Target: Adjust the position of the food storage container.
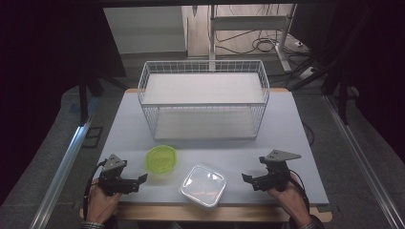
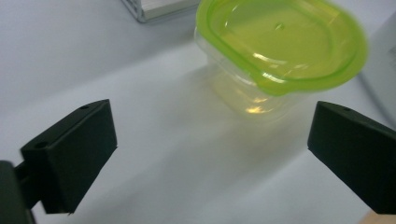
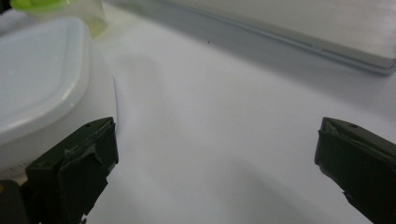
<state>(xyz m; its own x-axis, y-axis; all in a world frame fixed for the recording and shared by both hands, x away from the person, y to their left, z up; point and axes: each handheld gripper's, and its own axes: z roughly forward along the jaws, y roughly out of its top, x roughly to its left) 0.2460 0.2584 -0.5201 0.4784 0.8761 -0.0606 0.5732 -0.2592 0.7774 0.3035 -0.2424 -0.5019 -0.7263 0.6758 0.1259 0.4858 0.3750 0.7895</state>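
A: Where do your two grippers stand?

B: Your left gripper (image 1: 140, 180) sits at the near left of the table (image 1: 291, 143), held in your left hand (image 1: 101, 202). Its jaws are spread wide with nothing between them. In the left gripper view they frame bare tabletop, and the green-lidded container (image 2: 275, 51) stands just beyond them, toward the right jaw.

A: And the other one?

B: Your right gripper (image 1: 248, 180) is at the near right, in your right hand (image 1: 295, 202). Its jaws are also wide apart and hold nothing. It points left, toward the clear square container (image 1: 203, 185).

A: Where are the containers?

B: The green-lidded container (image 1: 161, 158) stands on the table left of centre, a little farther away than your left gripper and to its right. The clear square container lies near the front edge, just right of and nearer than the green one, between your two grippers. In the right gripper view, its white lid (image 3: 37, 79) lies close to the left jaw; whether they touch, you cannot tell from the view.

A: Anything behind them?

B: A white wire basket (image 1: 203, 98) stands at the far middle of the table, well apart from both grippers.
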